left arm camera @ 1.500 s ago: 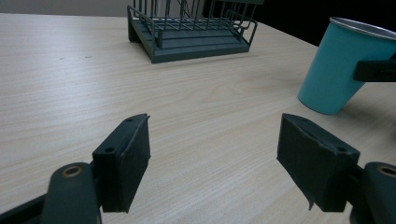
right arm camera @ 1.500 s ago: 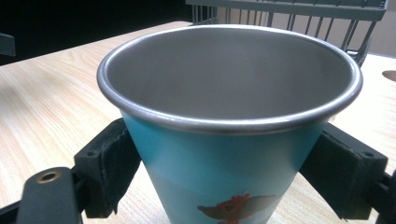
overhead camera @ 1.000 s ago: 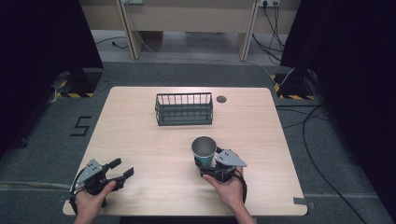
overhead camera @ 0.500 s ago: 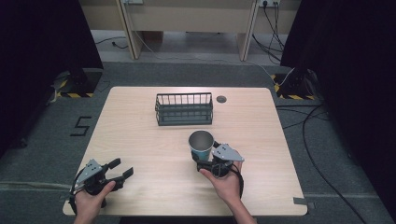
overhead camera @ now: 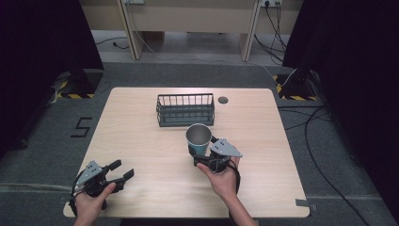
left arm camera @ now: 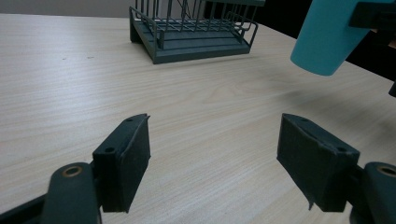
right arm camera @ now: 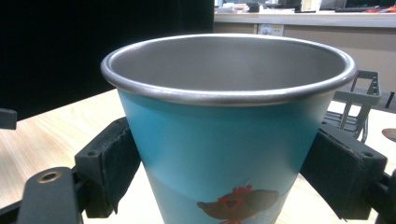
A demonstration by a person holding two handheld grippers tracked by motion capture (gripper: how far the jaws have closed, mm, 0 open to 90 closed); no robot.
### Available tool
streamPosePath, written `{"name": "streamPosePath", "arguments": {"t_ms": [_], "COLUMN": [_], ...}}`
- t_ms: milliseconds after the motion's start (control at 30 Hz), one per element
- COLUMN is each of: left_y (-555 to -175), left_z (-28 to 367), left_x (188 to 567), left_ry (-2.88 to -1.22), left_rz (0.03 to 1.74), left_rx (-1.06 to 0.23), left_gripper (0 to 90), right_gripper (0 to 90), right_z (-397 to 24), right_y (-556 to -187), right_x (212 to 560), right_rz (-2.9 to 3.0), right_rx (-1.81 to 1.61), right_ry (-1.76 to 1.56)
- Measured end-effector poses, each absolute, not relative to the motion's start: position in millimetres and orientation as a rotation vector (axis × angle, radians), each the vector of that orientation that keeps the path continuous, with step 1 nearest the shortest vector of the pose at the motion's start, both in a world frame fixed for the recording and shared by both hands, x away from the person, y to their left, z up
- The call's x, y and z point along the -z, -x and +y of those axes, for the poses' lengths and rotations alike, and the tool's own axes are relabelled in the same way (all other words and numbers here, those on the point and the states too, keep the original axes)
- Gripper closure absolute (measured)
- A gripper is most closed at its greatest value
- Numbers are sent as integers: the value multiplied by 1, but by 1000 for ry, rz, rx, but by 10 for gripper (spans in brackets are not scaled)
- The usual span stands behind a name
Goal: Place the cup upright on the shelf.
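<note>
Since 1 s ago the right gripper [overhead camera: 203, 153] has carried the cup [overhead camera: 198, 138] up and fwd, toward the wire rack [overhead camera: 185, 109]; left gripper [overhead camera: 121, 171] hasn't shifted. Cup is teal w/ a steel rim, upright, clamped betw. both pads of the right gripper, one pad [right arm camera: 111, 161] on each side of its wall. It's lifted clear of the table [overhead camera: 141, 141], near the rack's front, not touching. Left gripper sits at the near left corner, jaws spread wide, holding nothing.

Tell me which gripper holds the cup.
The right gripper: its jaws clamp the cup, lifted off the table. The left gripper is open, holding nothing.
</note>
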State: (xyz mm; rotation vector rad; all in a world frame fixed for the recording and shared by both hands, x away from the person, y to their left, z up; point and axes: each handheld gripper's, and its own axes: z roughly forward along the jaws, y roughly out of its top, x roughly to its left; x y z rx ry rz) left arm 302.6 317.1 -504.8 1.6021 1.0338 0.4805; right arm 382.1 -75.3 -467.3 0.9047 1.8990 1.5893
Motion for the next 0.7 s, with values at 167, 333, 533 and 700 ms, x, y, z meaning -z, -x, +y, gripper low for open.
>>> {"name": "streamPosePath", "arguments": {"t_ms": [167, 333, 533, 700], "left_y": [-303, -302, -302, -302], "left_z": [317, 317, 318, 318], "left_x": [505, 505, 505, 505], "left_ry": [-1601, -1601, -1602, -1602], "left_rz": [1035, 1035, 1034, 1034], "left_rx": [-481, -481, -482, -483], "left_gripper": [253, 253, 253, 253], "right_gripper": [172, 172, 172, 172], "right_z": [-73, -71, -70, -67], "right_y": [-384, -386, -390, -393], "right_x": [466, 464, 462, 458], "right_rz": [1892, 1886, 1877, 1866], "right_rx": [-1595, -1597, -1601, -1606], "right_ry": [-906, -906, -909, -907]}}
